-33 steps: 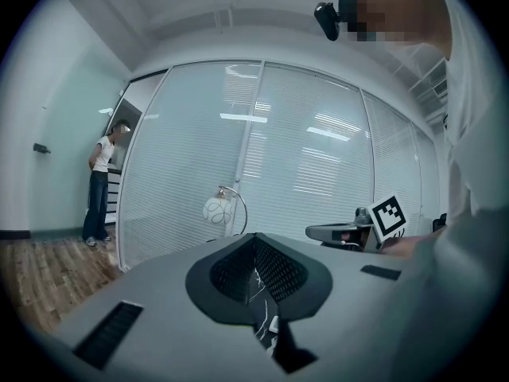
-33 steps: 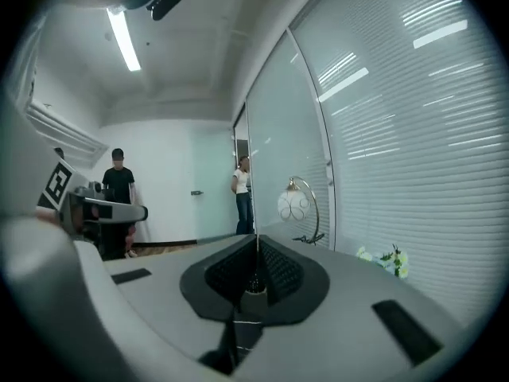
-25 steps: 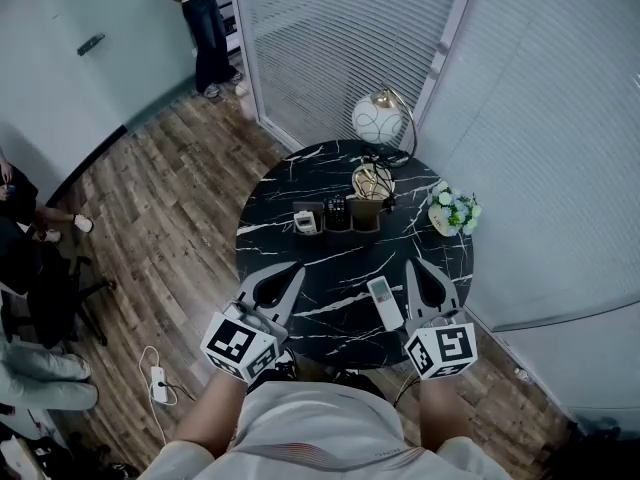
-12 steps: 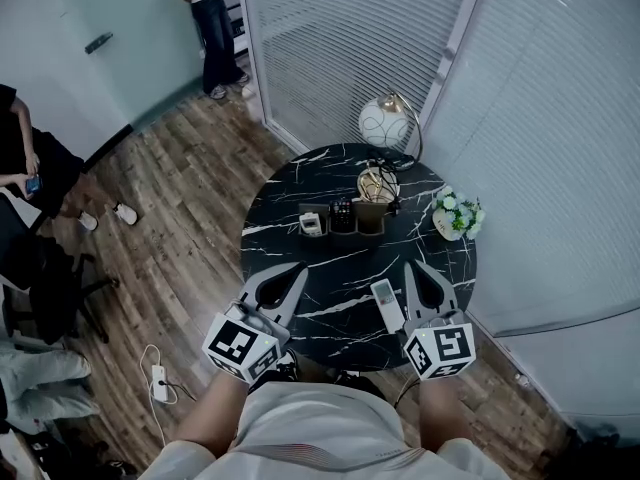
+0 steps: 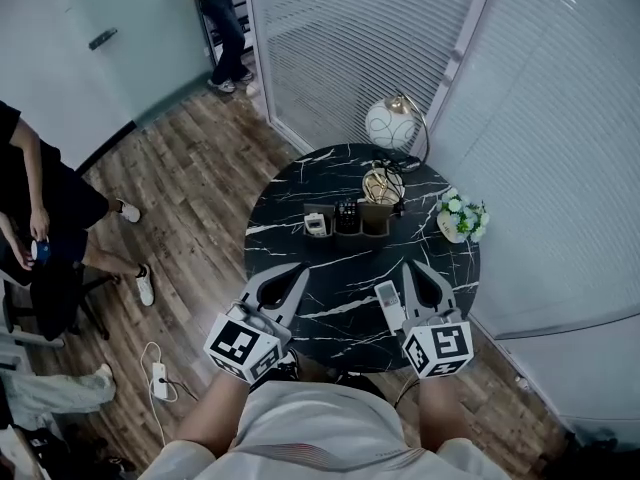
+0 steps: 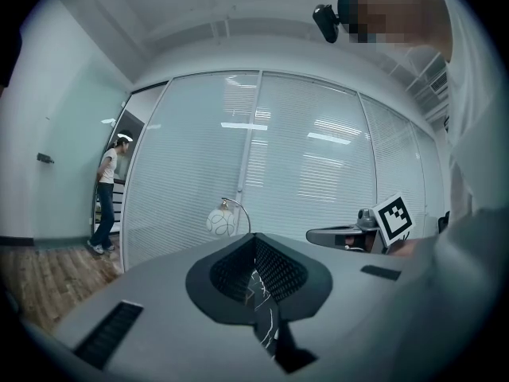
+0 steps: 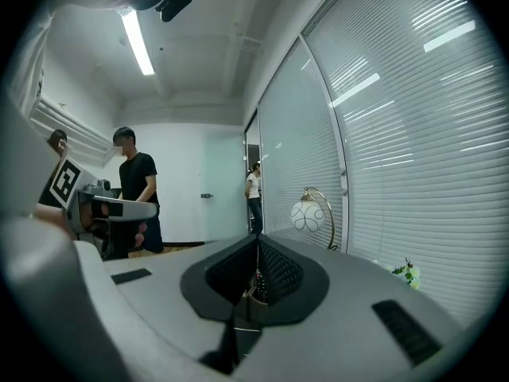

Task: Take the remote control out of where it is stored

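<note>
A white remote control [image 5: 388, 305] lies flat on the round black marble table [image 5: 340, 268], just left of my right gripper [image 5: 411, 266]. Behind it stands a small dark desk organizer [image 5: 345, 220], with a white item in its left slot and dark remotes in the middle slot. Both grippers hover over the table's near edge and point at the organizer. My left gripper [image 5: 296, 269] has its jaws together with nothing between them. In the right gripper view, the right gripper [image 7: 258, 243] is shut and empty too. The left gripper view shows the left gripper [image 6: 256, 239] likewise shut.
A globe lamp [image 5: 389, 125], a gold wire ornament [image 5: 380, 184] and a small flower pot [image 5: 460, 218] stand at the table's far side. Blind-covered glass walls close the back and right. A seated person [image 5: 40, 218] is at the left, another person [image 5: 225, 28] stands far back, and a power strip [image 5: 158, 380] lies on the floor.
Both grippers and the white remote stay where they were. The head view has drifted slightly, and the seated person at the left has come further into view.
</note>
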`<move>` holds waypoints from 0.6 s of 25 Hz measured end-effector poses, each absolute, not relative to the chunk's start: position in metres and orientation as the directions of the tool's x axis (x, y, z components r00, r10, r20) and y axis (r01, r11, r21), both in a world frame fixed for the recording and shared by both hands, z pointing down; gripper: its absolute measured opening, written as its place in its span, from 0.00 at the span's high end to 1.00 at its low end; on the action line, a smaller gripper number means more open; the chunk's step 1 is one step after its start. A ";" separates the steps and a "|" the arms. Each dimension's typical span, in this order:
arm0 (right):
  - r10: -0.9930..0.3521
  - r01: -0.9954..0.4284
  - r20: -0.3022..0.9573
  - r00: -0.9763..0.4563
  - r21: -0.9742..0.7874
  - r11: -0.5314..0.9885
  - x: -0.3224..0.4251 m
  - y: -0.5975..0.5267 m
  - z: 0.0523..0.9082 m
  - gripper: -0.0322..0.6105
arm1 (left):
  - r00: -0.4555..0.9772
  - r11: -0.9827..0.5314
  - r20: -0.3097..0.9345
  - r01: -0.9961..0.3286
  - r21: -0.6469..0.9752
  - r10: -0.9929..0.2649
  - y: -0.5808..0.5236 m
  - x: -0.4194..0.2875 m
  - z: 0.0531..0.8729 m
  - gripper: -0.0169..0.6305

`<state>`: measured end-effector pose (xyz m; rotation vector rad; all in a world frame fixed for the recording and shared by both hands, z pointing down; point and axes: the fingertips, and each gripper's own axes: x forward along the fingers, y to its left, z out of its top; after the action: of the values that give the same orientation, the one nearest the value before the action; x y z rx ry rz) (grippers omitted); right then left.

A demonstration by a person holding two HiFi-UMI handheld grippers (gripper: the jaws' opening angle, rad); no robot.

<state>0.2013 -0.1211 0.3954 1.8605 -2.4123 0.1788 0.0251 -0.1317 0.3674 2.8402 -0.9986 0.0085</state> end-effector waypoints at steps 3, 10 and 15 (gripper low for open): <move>-0.955 -0.967 0.154 -0.255 -0.029 0.253 0.198 -0.125 0.398 0.92 | 0.776 -0.767 0.051 -0.629 0.125 -0.628 -0.132 0.021 0.367 0.96; -0.955 -0.976 0.206 -0.211 0.011 0.218 0.192 -0.159 0.417 0.92 | 0.761 -0.749 0.062 -0.648 0.139 -0.646 -0.136 0.005 0.376 0.96; -0.941 -0.976 0.284 -0.187 0.052 0.209 0.176 -0.200 0.448 0.77 | 0.734 -0.718 0.089 -0.678 0.157 -0.673 -0.141 -0.016 0.389 0.96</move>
<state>0.1760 -0.2002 0.4483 1.8179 -2.2317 0.2044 -0.0161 -0.1411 0.3889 2.7568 -1.0837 0.0381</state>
